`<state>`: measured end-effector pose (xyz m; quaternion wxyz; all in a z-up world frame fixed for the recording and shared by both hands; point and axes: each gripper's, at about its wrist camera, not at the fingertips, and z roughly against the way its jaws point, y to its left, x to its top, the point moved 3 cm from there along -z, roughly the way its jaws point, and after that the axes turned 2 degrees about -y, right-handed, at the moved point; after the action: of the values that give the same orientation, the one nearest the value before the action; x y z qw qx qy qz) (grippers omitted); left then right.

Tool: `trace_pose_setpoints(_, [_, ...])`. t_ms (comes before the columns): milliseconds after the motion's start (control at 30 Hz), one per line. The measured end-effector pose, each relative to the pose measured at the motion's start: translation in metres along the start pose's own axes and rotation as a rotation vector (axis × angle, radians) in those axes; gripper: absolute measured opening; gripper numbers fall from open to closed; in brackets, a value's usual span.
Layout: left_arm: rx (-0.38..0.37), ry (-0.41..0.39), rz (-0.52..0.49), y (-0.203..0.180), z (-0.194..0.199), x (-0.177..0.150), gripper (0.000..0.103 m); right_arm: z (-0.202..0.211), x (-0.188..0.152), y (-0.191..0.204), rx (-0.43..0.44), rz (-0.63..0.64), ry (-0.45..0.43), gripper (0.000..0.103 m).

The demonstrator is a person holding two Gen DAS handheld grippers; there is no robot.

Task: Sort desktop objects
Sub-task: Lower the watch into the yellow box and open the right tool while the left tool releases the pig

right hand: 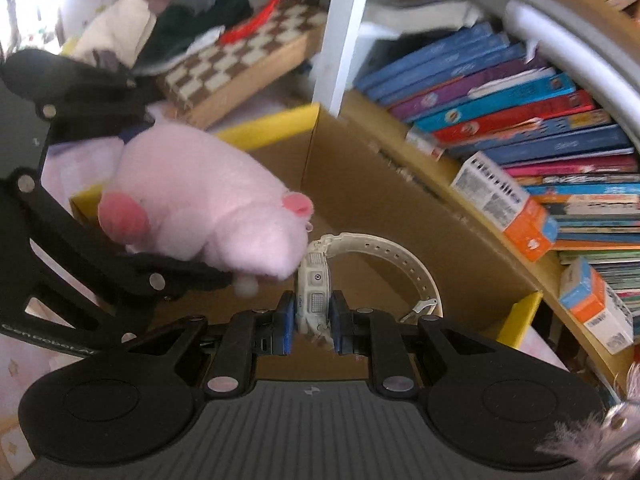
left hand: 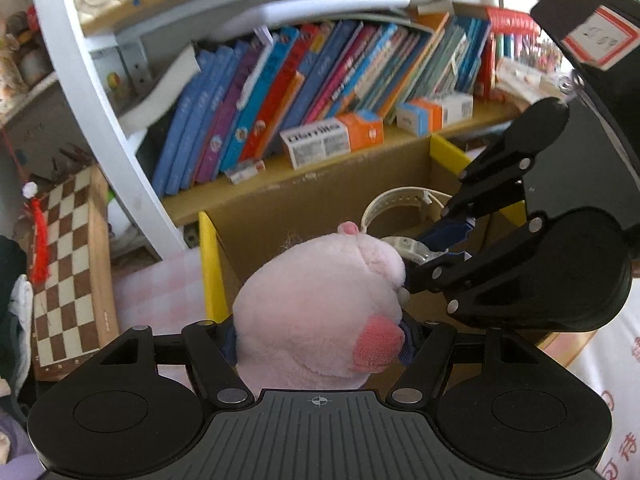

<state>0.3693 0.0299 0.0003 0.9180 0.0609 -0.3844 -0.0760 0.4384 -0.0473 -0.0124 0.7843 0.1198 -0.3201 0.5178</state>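
Both loads carried above the yellow-rimmed cardboard box.
Left fingers clasp the soft pink plush toy; right fingers clenched on the white plastic wristwatch, strap trailing toward one o'clock; box directly below.

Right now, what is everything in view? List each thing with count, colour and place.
plush toy: one, pink, gripped in the left claw over the box.
wristwatch: one, white, case clamped in the right claw over the box.
cardboard box: one, brown with yellow flaps, open, below both claws.
books: a leaning row, mostly blue, red and purple, on the shelf behind the box.
small cartons: at least two, orange and white, in front of the books.
chessboard: one, brown and cream, left of the shelf.
left claw: black, shut on the plush toy.
right claw: black, blue pads, shut on the wristwatch.
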Motion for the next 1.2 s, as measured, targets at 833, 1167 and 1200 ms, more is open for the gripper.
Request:
trace_pose_setpoints(833, [-0.029, 0.160, -0.051, -0.009, -0.036, -0.003, 0.078, -0.042, -0.010, -0.008, 0.094, -0.024, 0.213, 0.023])
trace_pose_setpoints(1167, [-0.021, 0.099, -0.039, -0.006, -0.014, 0.000, 0.089, -0.014, -0.007, -0.019, 0.089, -0.078, 0.133, 0.052])
trace_pose_setpoints(1200, [-0.021, 0.087, -0.041, -0.006, -0.010, 0.001, 0.090, -0.010, -0.007, -0.020, 0.088, -0.084, 0.123, 0.053])
